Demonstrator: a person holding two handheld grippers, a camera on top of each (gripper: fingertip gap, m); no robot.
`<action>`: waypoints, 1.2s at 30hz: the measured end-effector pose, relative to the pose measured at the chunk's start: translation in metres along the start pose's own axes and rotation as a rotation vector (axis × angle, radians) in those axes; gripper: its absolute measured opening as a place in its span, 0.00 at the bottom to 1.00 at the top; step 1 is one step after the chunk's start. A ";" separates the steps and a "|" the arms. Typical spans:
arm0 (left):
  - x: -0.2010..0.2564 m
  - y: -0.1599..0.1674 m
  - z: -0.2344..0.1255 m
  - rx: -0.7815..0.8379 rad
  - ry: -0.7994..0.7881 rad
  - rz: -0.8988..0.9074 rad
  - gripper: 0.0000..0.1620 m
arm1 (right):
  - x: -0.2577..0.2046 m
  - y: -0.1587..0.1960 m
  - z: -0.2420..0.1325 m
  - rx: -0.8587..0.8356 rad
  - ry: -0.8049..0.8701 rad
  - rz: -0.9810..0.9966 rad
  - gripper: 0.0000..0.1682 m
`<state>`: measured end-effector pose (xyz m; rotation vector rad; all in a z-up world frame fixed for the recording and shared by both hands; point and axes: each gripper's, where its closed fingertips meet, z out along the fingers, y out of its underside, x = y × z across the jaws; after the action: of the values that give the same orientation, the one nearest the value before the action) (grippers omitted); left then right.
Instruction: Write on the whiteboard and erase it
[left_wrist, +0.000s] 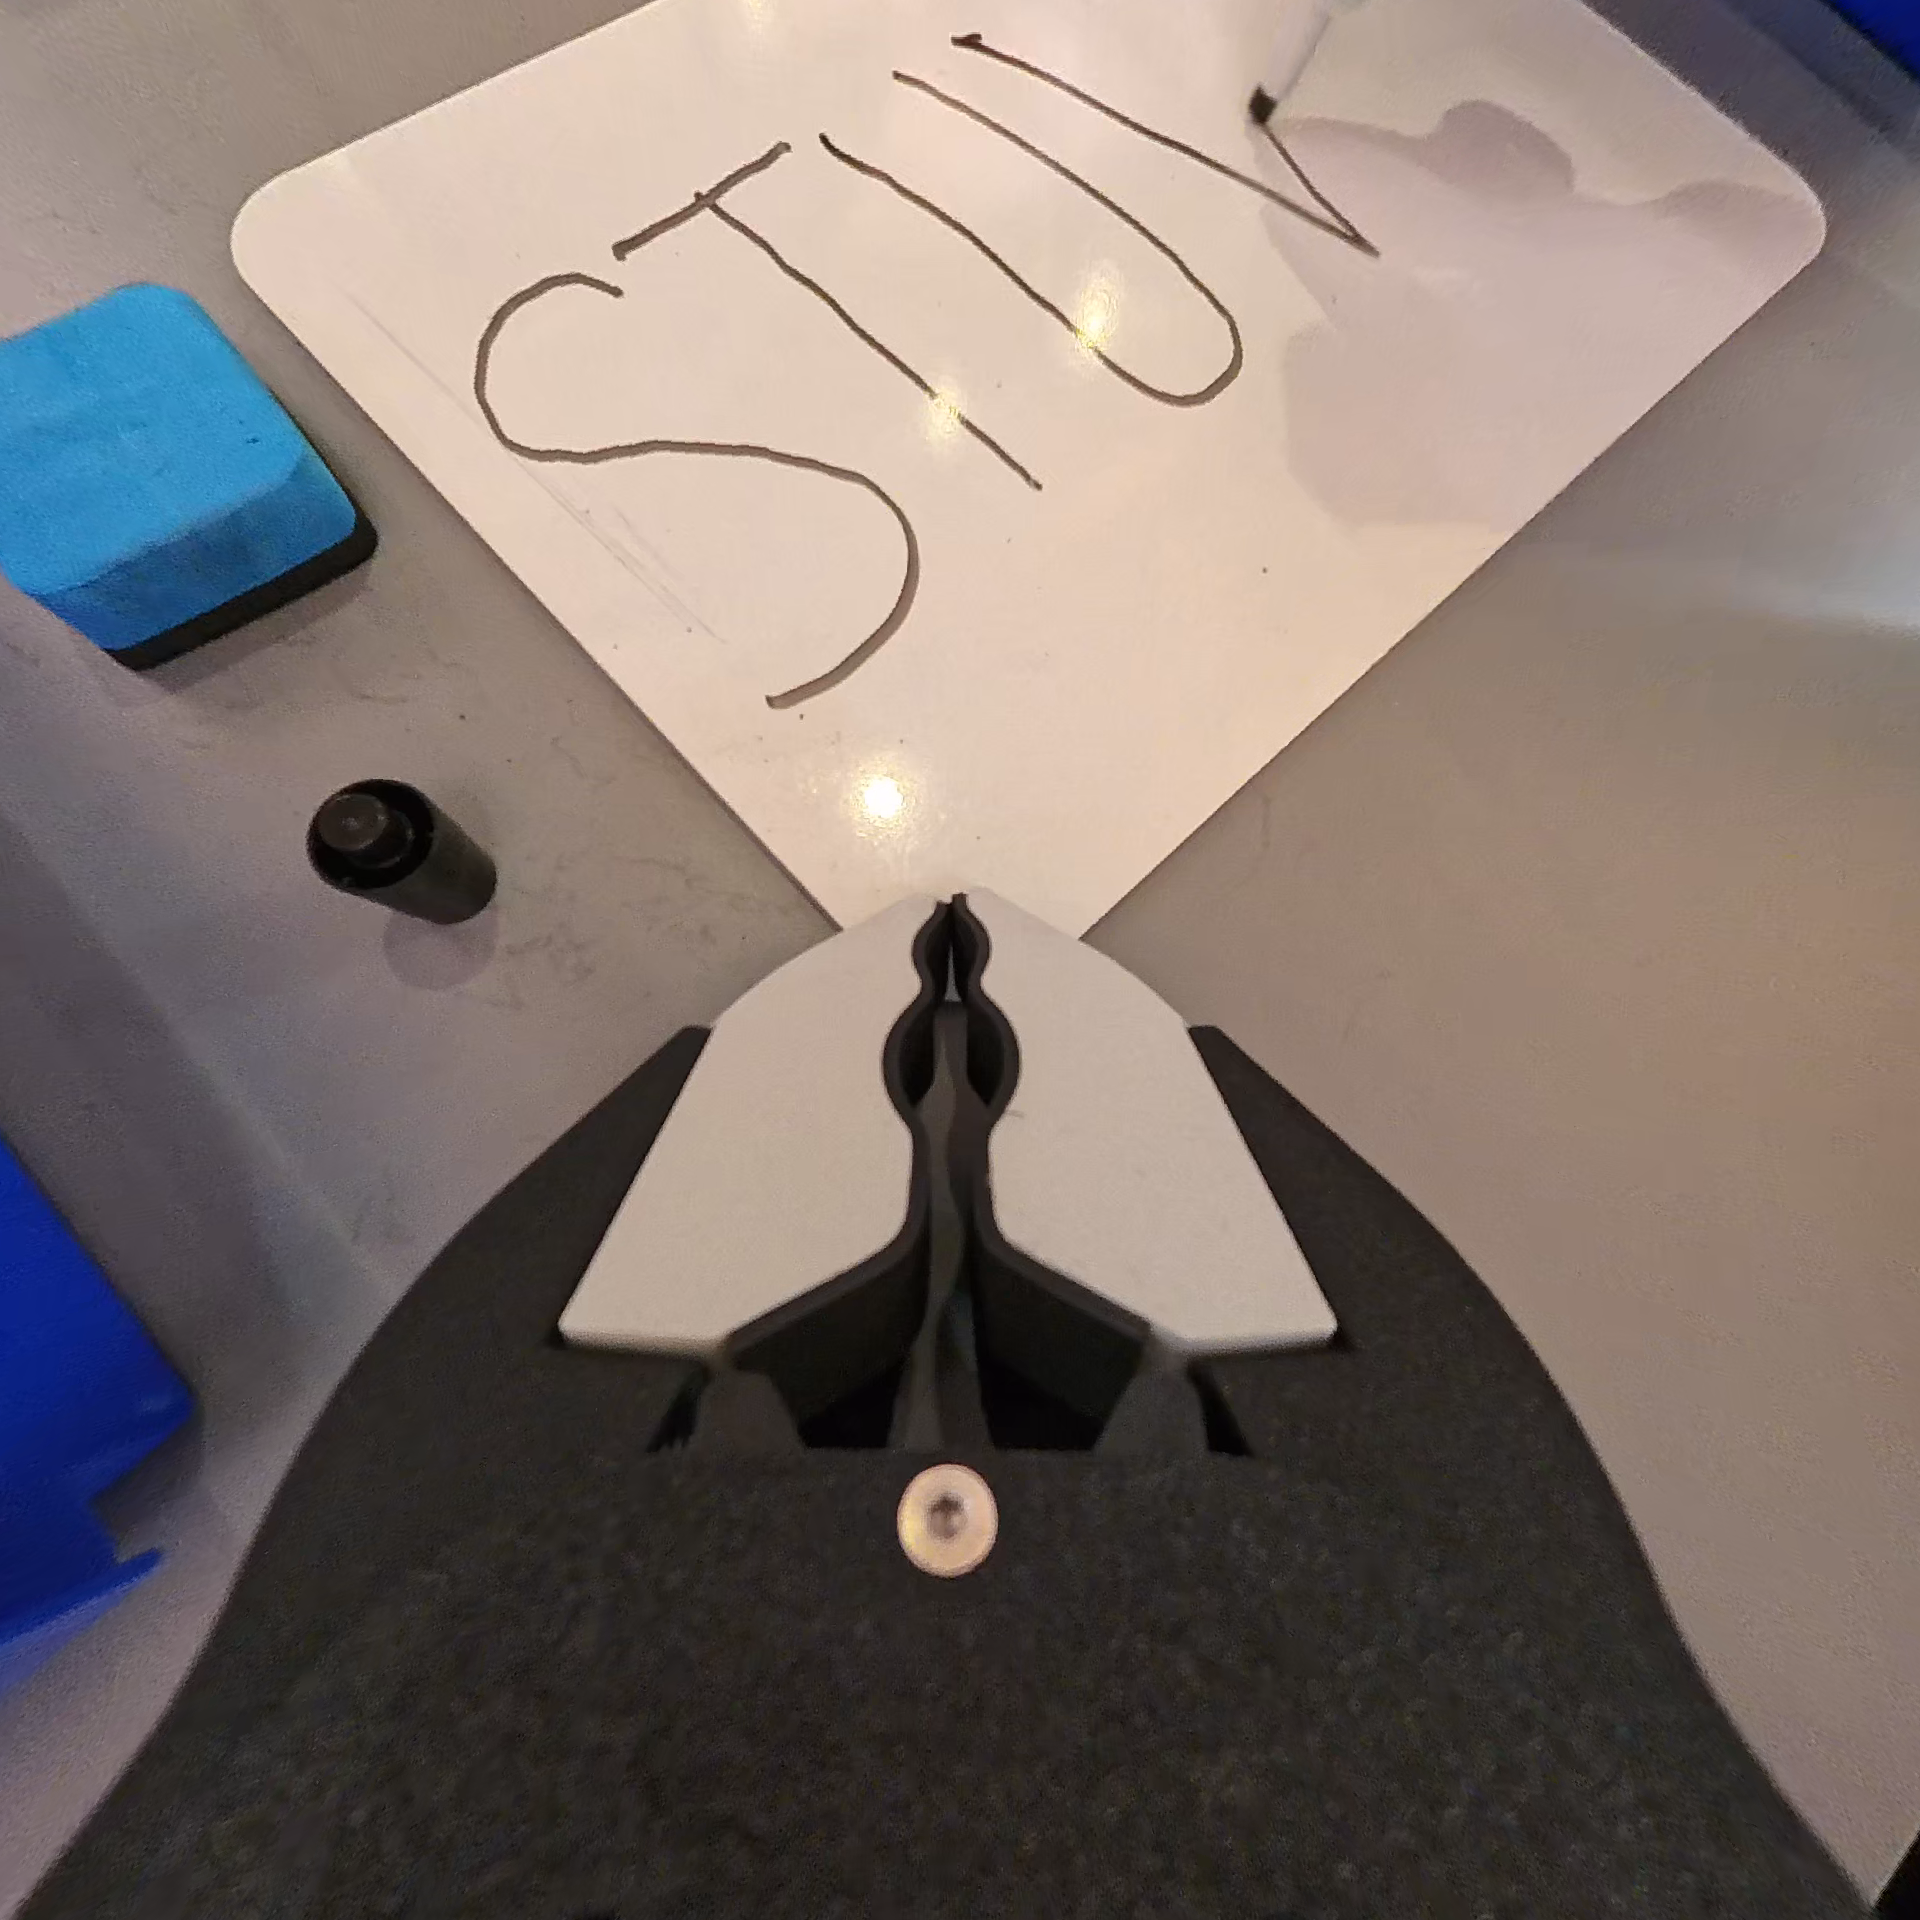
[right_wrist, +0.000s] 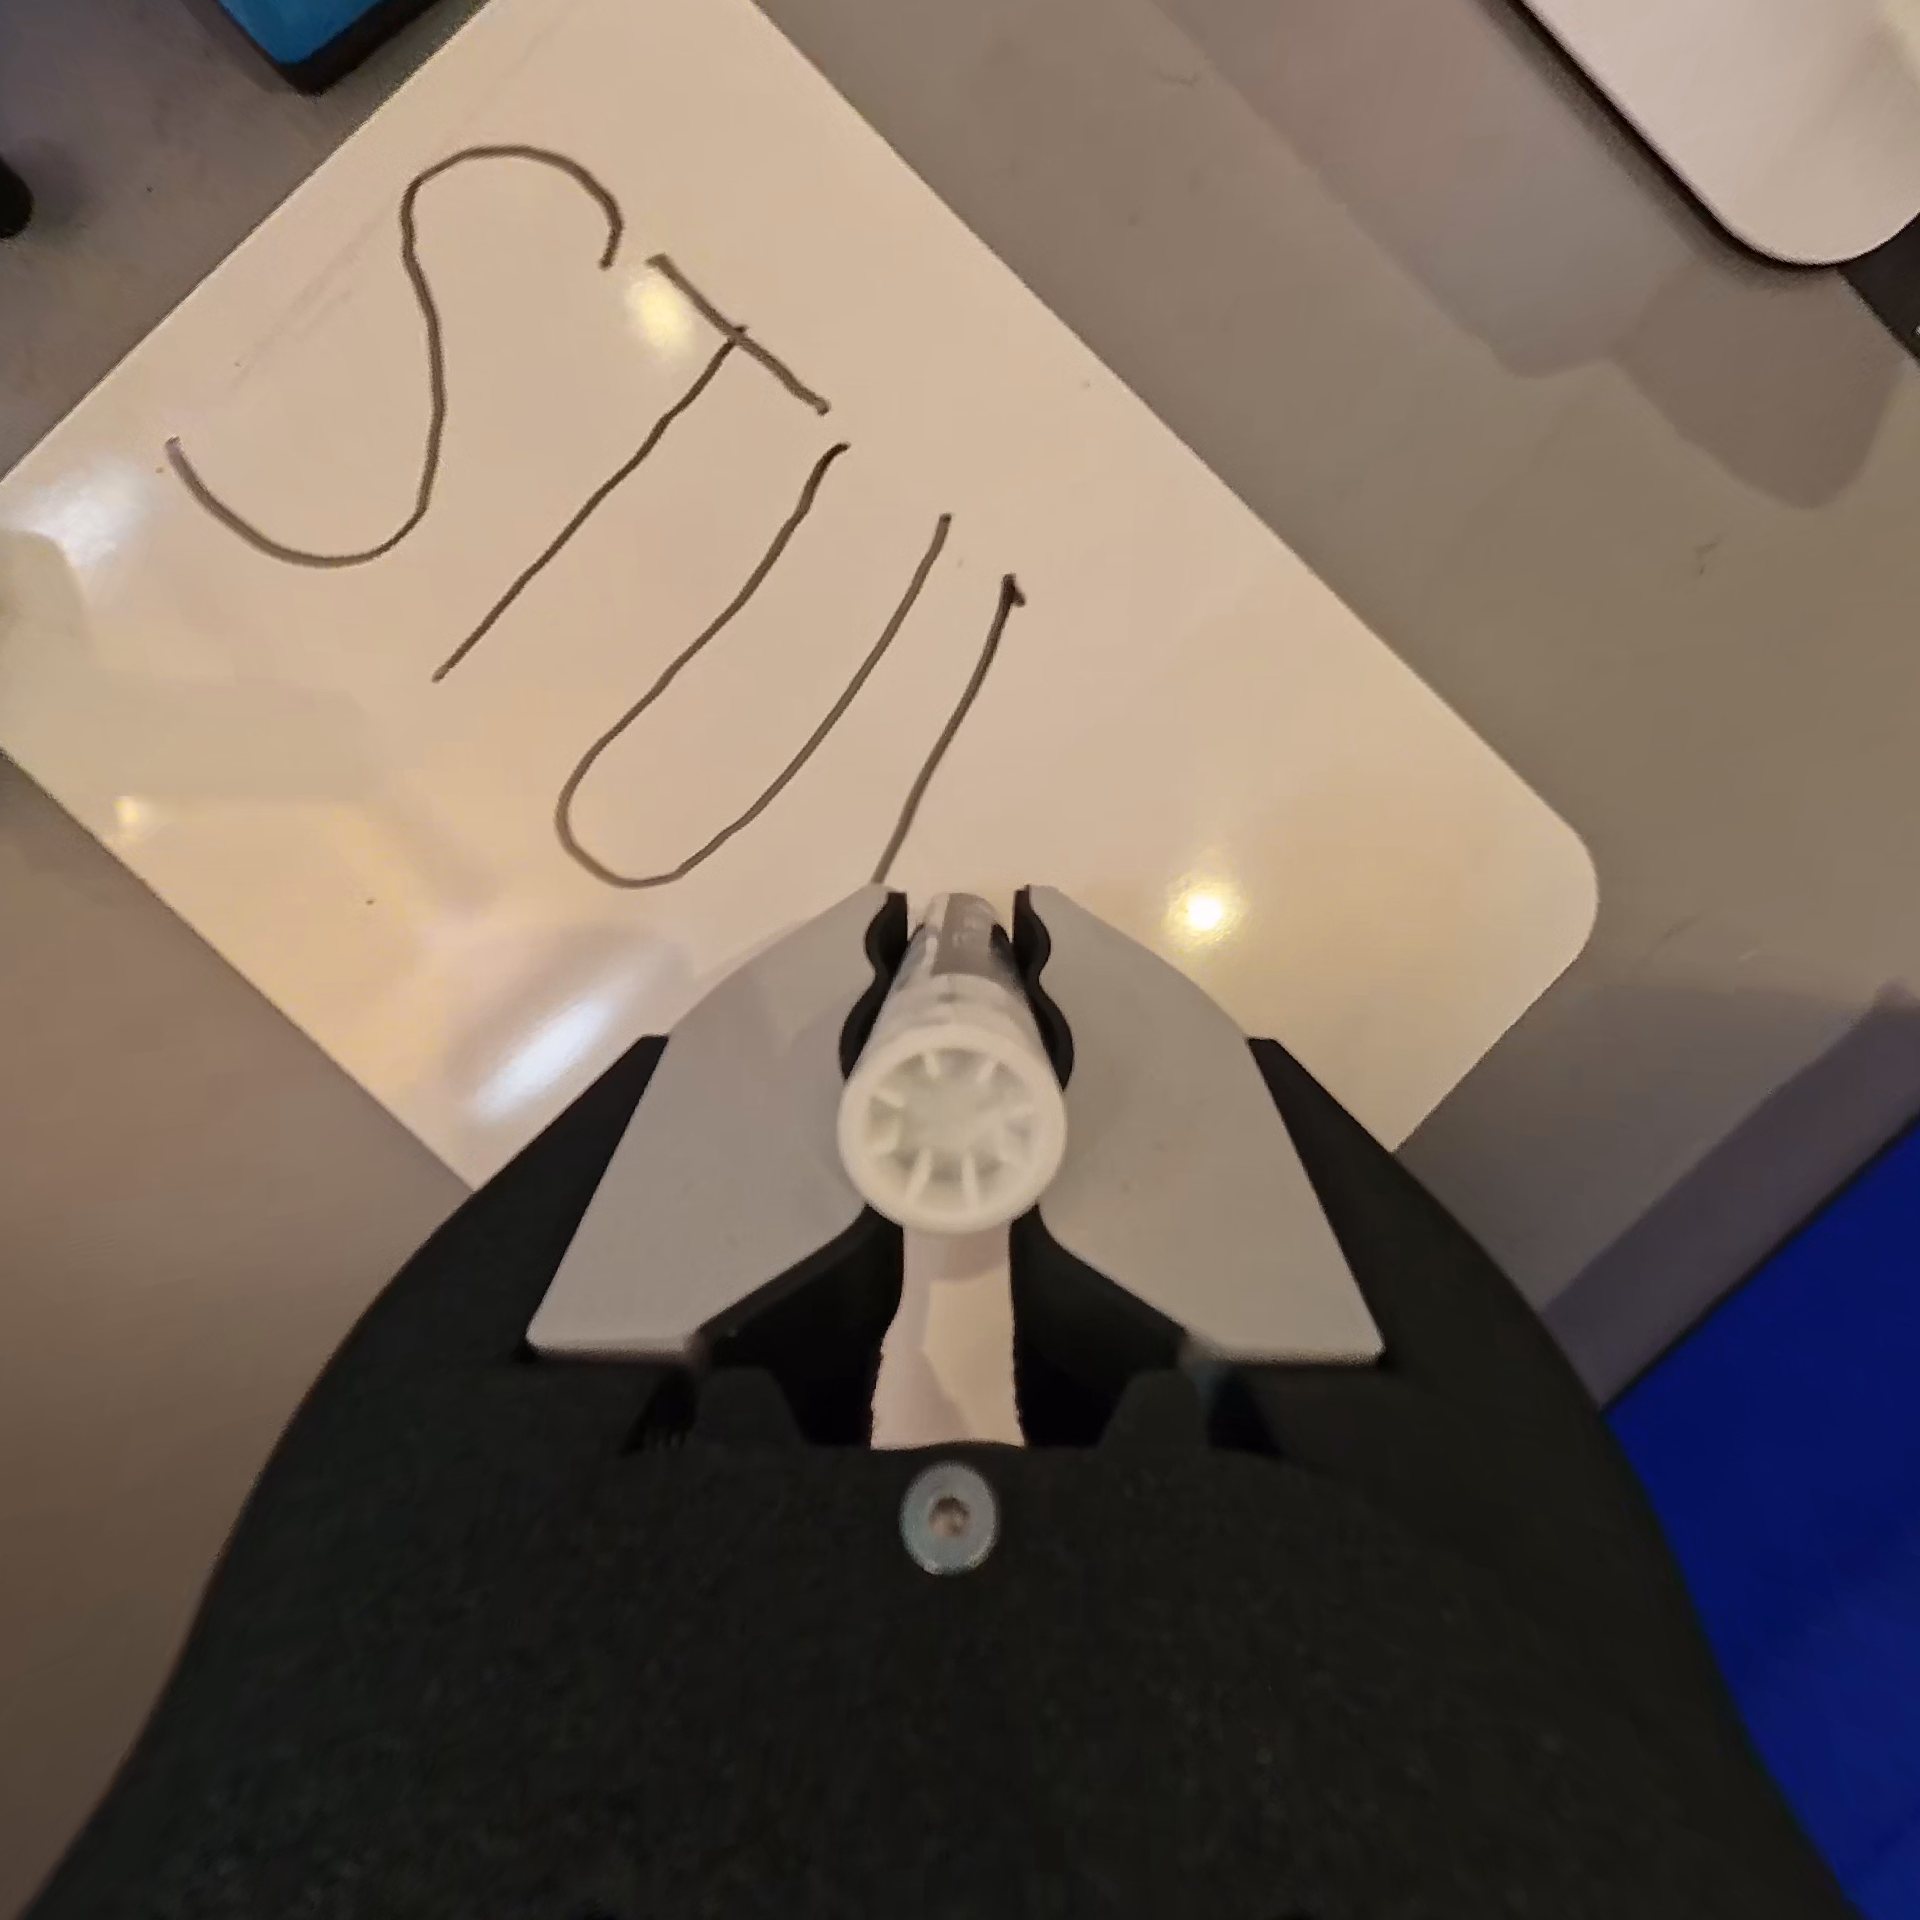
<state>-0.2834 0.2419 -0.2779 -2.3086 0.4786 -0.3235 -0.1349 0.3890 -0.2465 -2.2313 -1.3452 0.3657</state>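
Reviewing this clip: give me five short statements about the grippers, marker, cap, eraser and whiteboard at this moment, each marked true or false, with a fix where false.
1. The right gripper is shut on the marker. True.
2. The left gripper holds the eraser. False: its jaws are closed on nothing, and the blue eraser lies on the table beside the whiteboard.
3. The marker cap is on the marker. False: the black cap lies loose on the table, near the whiteboard's edge.
4. Dark pen strokes are on the whiteboard. True.
5. The eraser rests on top of the whiteboard. False: it sits off the board, on the grey table.
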 end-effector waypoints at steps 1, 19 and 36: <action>0.000 0.000 0.000 0.000 0.000 0.000 0.00 | 0.004 -0.002 0.001 -0.001 0.003 0.001 0.12; 0.000 0.000 0.000 0.000 0.001 -0.002 0.00 | 0.048 -0.032 0.015 -0.008 0.007 0.003 0.12; 0.000 0.000 0.000 0.000 0.002 -0.002 0.00 | 0.054 -0.024 0.018 -0.025 0.043 0.031 0.12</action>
<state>-0.2834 0.2421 -0.2778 -2.3092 0.4775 -0.3273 -0.1356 0.4503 -0.2466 -2.2695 -1.3014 0.3121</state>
